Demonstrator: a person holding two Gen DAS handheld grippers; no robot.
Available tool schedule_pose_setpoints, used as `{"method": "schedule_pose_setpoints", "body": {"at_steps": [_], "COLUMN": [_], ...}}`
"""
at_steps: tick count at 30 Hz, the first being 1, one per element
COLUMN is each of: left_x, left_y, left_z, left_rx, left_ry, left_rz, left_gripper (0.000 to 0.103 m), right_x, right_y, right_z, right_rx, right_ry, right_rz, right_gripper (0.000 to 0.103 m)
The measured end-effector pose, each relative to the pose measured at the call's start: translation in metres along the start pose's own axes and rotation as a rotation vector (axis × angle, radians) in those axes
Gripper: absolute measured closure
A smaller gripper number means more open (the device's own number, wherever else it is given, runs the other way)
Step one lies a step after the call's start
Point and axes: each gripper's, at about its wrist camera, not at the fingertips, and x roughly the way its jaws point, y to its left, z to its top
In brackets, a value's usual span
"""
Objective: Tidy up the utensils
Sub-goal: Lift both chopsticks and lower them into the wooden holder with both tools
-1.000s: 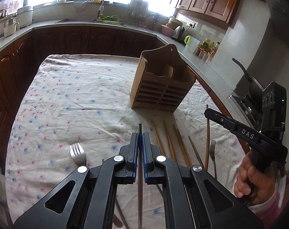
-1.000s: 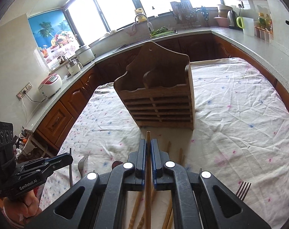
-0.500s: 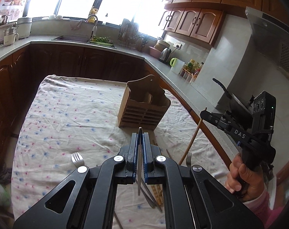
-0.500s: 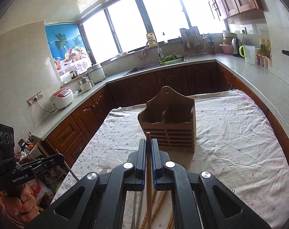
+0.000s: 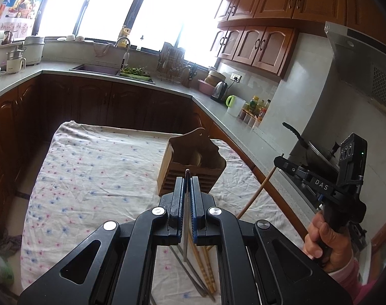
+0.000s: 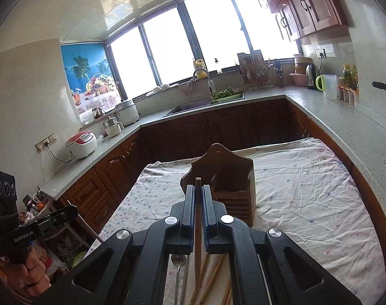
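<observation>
My left gripper [image 5: 186, 180] is shut on a thin dark metal chopstick [image 5: 185, 218], held high above the table. My right gripper [image 6: 198, 190] is shut on a wooden chopstick [image 6: 198, 228], also raised; that stick shows in the left wrist view [image 5: 256, 195] hanging from the right gripper [image 5: 282, 161]. The wooden utensil holder [image 5: 190, 167] stands upright on the flowered tablecloth [image 5: 96, 178], beyond both grippers, and shows in the right wrist view [image 6: 228, 180]. More wooden chopsticks [image 5: 205, 269] and metal ones [image 5: 190, 274] lie on the cloth below. A spoon [image 6: 177, 261] lies below the right gripper.
Kitchen counters [image 6: 345, 119] wrap around the table, with a sink [image 6: 190, 106], rice cooker [image 6: 82, 145] and kettle [image 5: 219, 91]. A pan [image 5: 317, 152] sits on the stove at the right. The left gripper [image 6: 53, 218] shows far left in the right wrist view.
Both grippers have risen well above the table, each lifting its chopstick. The holder and the utensils on the cloth now look smaller and lower.
</observation>
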Motion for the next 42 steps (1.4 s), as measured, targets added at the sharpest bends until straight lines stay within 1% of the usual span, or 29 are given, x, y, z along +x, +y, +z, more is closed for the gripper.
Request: {"method": "schedule_pose_setpoints", "body": {"at_steps": [6, 14, 20, 24, 28, 33, 38, 42], "left_x": [0.007, 0.022, 0.054, 0.084, 0.12, 0.158, 0.181, 0.195], "left_y": [-0.001, -0.011, -0.012, -0.006, 0.006, 0.019, 0.027, 0.03], "left_z": [0.02, 0.068, 0.106, 0.119, 0.123, 0.109, 0.09, 0.079], "left_rx": [-0.002, 0.019, 0.03, 0.013, -0.025, -0.075, -0.113, -0.128], "left_ry": [-0.044, -0.149, -0.208, -0.222, -0.21, -0.193, -0.203, -0.193], "left_rz": [-0.01, -0.018, -0.004, 0.02, 0.044, 0.065, 0.101, 0.105], "left_gripper": [0.1, 0.1, 0.1, 0.1, 0.1, 0.1, 0.1, 0.1], "right_x": [0.001, 0.005, 0.023, 0.042, 0.066, 0.101, 0.117, 0.122], "right_y": [-0.01, -0.03, -0.043, -0.056, -0.07, -0.085, -0.099, -0.105], "right_z": [0.012, 0.057, 0.094, 0.108, 0.106, 0.085, 0.059, 0.049], "right_rx": [0.022, 0.071, 0.093, 0.12, 0.146, 0.178, 0.228, 0.251], "right_ry": [-0.029, -0.155, -0.241, -0.264, -0.262, -0.229, -0.236, -0.235], "right_rz": [-0.01, -0.036, -0.055, -0.076, -0.097, -0.121, -0.134, -0.138], "right_gripper": [0.098, 0.098, 0.098, 0.098, 0.098, 0.098, 0.098, 0.098]}}
